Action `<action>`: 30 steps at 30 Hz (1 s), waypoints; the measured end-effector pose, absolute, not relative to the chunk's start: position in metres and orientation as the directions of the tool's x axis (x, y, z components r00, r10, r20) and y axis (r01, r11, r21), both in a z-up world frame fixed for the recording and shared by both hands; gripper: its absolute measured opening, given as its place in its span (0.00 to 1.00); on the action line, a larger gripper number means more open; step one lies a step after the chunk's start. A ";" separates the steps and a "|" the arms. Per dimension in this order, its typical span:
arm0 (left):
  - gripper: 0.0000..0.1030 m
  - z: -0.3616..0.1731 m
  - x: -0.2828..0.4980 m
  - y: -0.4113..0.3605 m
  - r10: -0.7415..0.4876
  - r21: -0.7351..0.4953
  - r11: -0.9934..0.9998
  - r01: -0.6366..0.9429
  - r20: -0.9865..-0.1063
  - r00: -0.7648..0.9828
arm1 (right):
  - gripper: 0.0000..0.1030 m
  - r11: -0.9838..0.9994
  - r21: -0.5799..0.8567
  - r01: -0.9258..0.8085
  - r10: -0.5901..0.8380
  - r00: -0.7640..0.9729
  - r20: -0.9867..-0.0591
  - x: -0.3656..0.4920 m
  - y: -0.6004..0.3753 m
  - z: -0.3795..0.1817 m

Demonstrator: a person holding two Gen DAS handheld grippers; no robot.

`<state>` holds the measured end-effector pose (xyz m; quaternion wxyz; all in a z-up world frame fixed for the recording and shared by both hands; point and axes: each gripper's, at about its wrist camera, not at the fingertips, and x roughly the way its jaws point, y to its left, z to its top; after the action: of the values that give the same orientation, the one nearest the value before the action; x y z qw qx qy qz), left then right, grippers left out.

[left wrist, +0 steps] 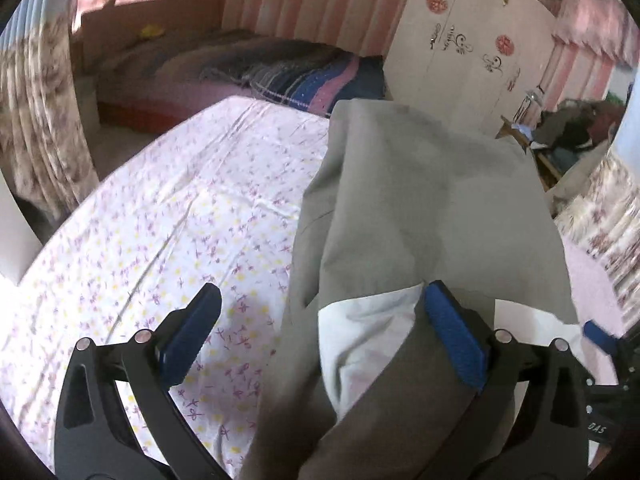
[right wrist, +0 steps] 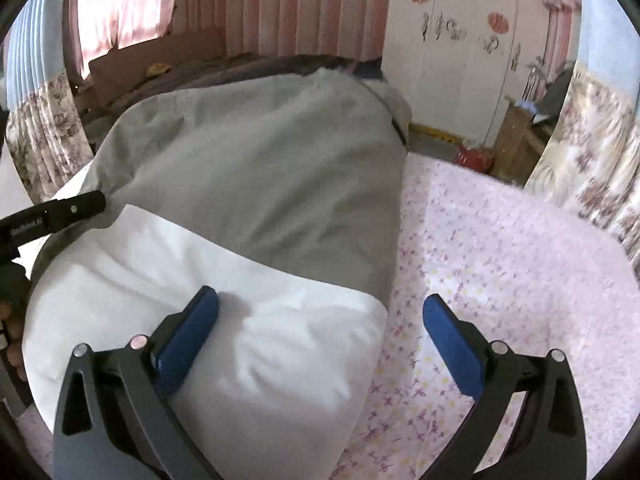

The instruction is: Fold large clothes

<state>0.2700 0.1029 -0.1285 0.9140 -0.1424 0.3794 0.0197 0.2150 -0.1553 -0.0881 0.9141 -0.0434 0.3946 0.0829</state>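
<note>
A large grey garment (left wrist: 420,184) with a white lining (left wrist: 368,336) lies lengthwise on a bed covered by a floral sheet (left wrist: 160,220). My left gripper (left wrist: 324,332) is open wide above the garment's near end. Its right pad (left wrist: 456,336) lies on the grey cloth and its left pad (left wrist: 192,336) is over the sheet. In the right wrist view the same garment (right wrist: 256,176) shows its white lining (right wrist: 260,328) towards me. My right gripper (right wrist: 320,340) is open astride the garment's right edge, left pad (right wrist: 188,340) on the lining. Neither gripper holds cloth.
A second bed with a striped blanket (left wrist: 312,76) stands behind, beside a white wardrobe (left wrist: 460,40). A wooden stand piled with clothes (left wrist: 560,136) is at the right, a red object (right wrist: 474,158) on the floor, and floral curtains (left wrist: 36,120) at the sides.
</note>
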 end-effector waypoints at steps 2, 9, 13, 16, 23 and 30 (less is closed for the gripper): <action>0.97 -0.129 0.270 0.103 -0.066 -0.238 0.961 -0.143 -0.697 0.714 | 0.98 0.983 -0.013 -0.183 0.117 0.677 -0.727 0.216 -0.156 -0.087; 0.97 -0.129 0.274 0.094 -0.048 -0.215 0.966 -0.143 -0.695 0.717 | 0.98 0.983 0.040 -0.177 0.152 0.685 -0.712 0.218 -0.159 -0.088; 0.97 -0.118 0.271 0.088 -0.048 -0.166 0.982 -0.090 -0.683 0.729 | 0.98 0.970 0.165 -0.178 0.243 0.680 -0.692 0.222 -0.177 -0.086; 0.97 -0.101 0.276 0.089 -0.101 -0.149 0.989 -0.004 -0.686 0.720 | 0.98 0.975 0.178 -0.135 0.222 0.691 -0.688 0.230 -0.184 -0.076; 0.97 -0.123 0.313 0.093 -0.152 -0.125 0.988 0.086 -0.807 0.570 | 0.98 0.935 0.331 -0.131 0.346 0.547 -0.763 0.270 -0.184 -0.096; 0.97 -0.139 0.312 0.089 -0.152 -0.165 0.986 0.034 -0.781 0.606 | 0.73 0.921 0.323 -0.218 0.389 0.575 -0.720 0.266 -0.171 -0.097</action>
<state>0.3116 0.0893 -0.1390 0.8935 -0.0667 0.4411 -0.0520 0.2658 -0.1709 -0.0974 0.8818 0.0998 0.4276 0.1719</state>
